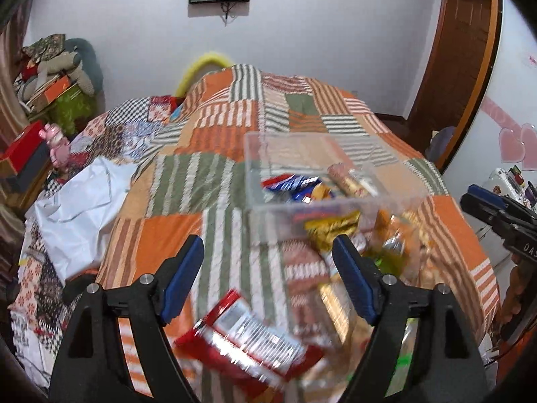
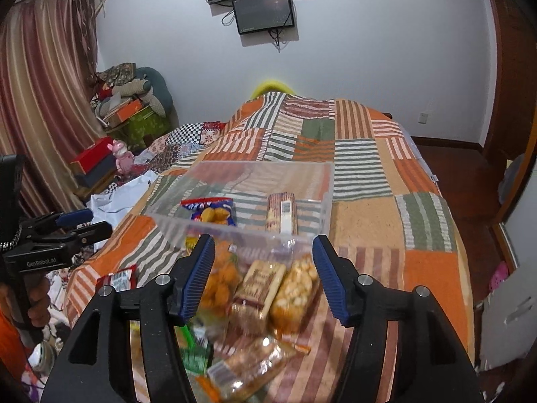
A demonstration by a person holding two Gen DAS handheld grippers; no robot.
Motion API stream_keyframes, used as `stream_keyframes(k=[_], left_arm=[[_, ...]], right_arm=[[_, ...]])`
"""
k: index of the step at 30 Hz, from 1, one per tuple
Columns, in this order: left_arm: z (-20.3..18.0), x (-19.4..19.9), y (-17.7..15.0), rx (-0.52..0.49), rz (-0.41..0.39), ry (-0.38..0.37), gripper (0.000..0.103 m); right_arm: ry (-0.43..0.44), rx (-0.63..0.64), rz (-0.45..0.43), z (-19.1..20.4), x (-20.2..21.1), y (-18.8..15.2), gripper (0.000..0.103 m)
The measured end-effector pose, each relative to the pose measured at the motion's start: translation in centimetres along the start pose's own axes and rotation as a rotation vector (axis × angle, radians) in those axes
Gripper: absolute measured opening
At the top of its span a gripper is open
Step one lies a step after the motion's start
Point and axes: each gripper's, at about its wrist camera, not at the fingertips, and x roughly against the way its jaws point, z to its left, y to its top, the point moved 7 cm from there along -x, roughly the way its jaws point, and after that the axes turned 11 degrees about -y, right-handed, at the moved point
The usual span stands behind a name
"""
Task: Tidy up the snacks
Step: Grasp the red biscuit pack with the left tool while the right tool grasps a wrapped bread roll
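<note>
A clear plastic bin (image 1: 335, 174) (image 2: 322, 181) stands on the patchwork bedspread and holds a blue snack bag (image 2: 213, 213) (image 1: 295, 184) and a cracker roll (image 2: 282, 213) (image 1: 352, 181). My left gripper (image 1: 268, 268) is open above a red snack packet (image 1: 248, 339), which also shows in the right wrist view (image 2: 117, 278). My right gripper (image 2: 263, 268) is open over a pile of snack packs: orange puffs (image 2: 220, 282), a brown cracker pack (image 2: 258, 282) and a popcorn-like pack (image 2: 295, 288). A yellow packet (image 1: 332, 228) lies by the bin.
The bedspread (image 2: 369, 228) covers the bed. White cloth (image 1: 80, 201) lies at its left edge. Boxes and a pink toy (image 2: 122, 158) sit left of the bed, curtains (image 2: 40, 100) behind. The floor (image 2: 470, 174) lies to the right.
</note>
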Motion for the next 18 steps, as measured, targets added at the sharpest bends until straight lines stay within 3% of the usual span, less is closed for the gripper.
stream_keyframes(k=[9, 18], left_arm=[[2.1, 1.0, -5.4, 0.065, 0.049, 0.021, 0.081], [3.1, 0.2, -9.1, 0.096, 0.101, 0.051, 0.084]], right_arm=[[-0.022, -0.002, 0.005, 0.2, 0.6, -2.5, 0.06], [-0.035, -0.005, 0.068, 0.4, -0.1, -6.4, 0.06]])
